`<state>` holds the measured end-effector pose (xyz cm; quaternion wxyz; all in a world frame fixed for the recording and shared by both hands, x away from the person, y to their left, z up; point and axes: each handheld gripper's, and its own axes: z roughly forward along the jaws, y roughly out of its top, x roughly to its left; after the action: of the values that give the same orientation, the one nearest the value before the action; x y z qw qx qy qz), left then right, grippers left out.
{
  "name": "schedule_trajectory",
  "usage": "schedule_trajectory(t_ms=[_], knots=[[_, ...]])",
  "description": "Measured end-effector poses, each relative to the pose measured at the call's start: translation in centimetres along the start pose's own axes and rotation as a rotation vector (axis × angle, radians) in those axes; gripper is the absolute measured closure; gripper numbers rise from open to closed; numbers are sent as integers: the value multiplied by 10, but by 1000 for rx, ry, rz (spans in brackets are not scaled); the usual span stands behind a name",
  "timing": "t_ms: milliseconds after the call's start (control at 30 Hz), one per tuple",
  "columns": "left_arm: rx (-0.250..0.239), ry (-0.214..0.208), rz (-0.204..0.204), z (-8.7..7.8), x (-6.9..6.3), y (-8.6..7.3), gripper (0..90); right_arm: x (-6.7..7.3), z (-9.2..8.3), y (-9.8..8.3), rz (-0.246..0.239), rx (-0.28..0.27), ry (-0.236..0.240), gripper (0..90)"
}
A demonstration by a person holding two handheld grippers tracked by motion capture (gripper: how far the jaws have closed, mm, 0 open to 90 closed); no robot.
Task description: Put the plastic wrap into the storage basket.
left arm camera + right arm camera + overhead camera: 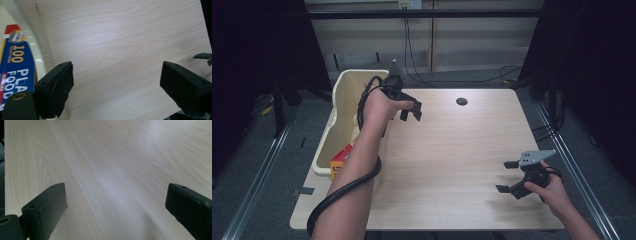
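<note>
Your left tongs (411, 111) hang spread and empty beside the cream bin (343, 85) holding the plastic food wrap box (15, 67); your right tongs (507, 176) rest spread over the surface (452, 150)

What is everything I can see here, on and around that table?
table: one, pale wood, centre of the high view.
bin: one, cream plastic, at the table's left edge.
box: one, blue, red and yellow, printed, lying in the bin.
hole: one, dark, round, far part of the tabletop.
cables: several, black, on the floor behind the table.
left gripper: one, black, jaws open and empty, beside the bin.
right gripper: one, black with a grey plate, jaws open and empty, near right corner.
</note>
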<state>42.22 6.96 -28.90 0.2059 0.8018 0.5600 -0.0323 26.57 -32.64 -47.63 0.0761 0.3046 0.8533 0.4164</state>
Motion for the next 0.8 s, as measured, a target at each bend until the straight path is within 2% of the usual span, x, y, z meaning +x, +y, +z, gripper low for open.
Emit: schedule_trajectory(t_ms=[400,600,800], knots=[[19,-29,47,27,-14,-2,118,-1,1,-1,3,6,-6,35],[31,-60,52,42,-19,-4,117,-2,2,-2,5,2,-6,35],[38,-68,65,54,-22,-7,117,-3,2,-3,7,2,-16,35]])
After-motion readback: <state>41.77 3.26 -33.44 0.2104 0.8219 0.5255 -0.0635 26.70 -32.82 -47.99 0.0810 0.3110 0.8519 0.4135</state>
